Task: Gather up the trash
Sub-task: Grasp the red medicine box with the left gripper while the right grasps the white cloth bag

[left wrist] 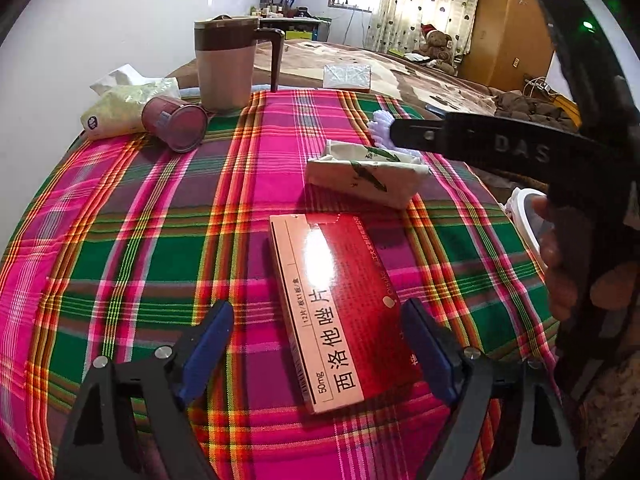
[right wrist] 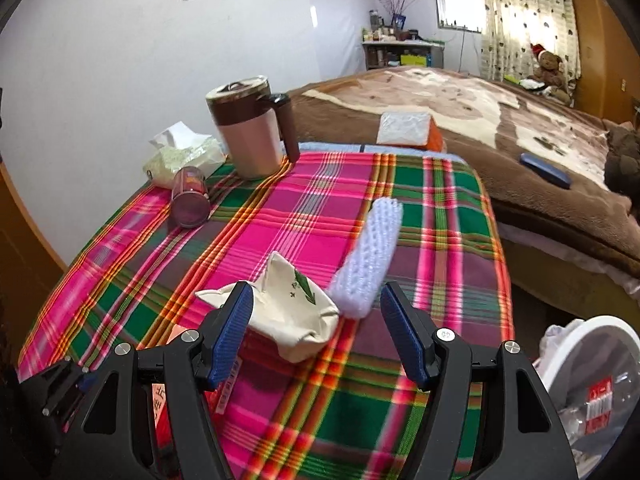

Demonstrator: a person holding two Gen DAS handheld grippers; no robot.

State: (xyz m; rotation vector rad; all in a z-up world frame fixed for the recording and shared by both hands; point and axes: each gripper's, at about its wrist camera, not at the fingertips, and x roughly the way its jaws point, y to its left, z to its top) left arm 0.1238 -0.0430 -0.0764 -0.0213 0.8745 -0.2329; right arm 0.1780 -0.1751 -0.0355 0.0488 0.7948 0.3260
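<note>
Medicine box [left wrist: 340, 312] on counter [left wrist: 140, 248] nearest, paper packet [left wrist: 366, 178] behind it, foam net [right wrist: 372, 252] right of packet, can [left wrist: 176, 122] and mug [left wrist: 228, 64] far left

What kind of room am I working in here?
Most likely a lived-in bedroom: a bed with a brown blanket beside the plaid-covered table, a teddy bear by the curtained window.

A plaid cloth [left wrist: 132, 248] in pink, green and red covers the table, and at its far edge a tall lidded mug [right wrist: 250, 136] with a dark handle stands upright — a soft tissue pack [right wrist: 182, 152] lies just beside it. Beyond the table spreads a bed under a brown blanket [right wrist: 460, 120], with a teddy bear [right wrist: 548, 66] in a red hat sitting by the patterned curtains [right wrist: 524, 12] — a cluttered shelf [right wrist: 400, 50] stands against the back wall.
</note>
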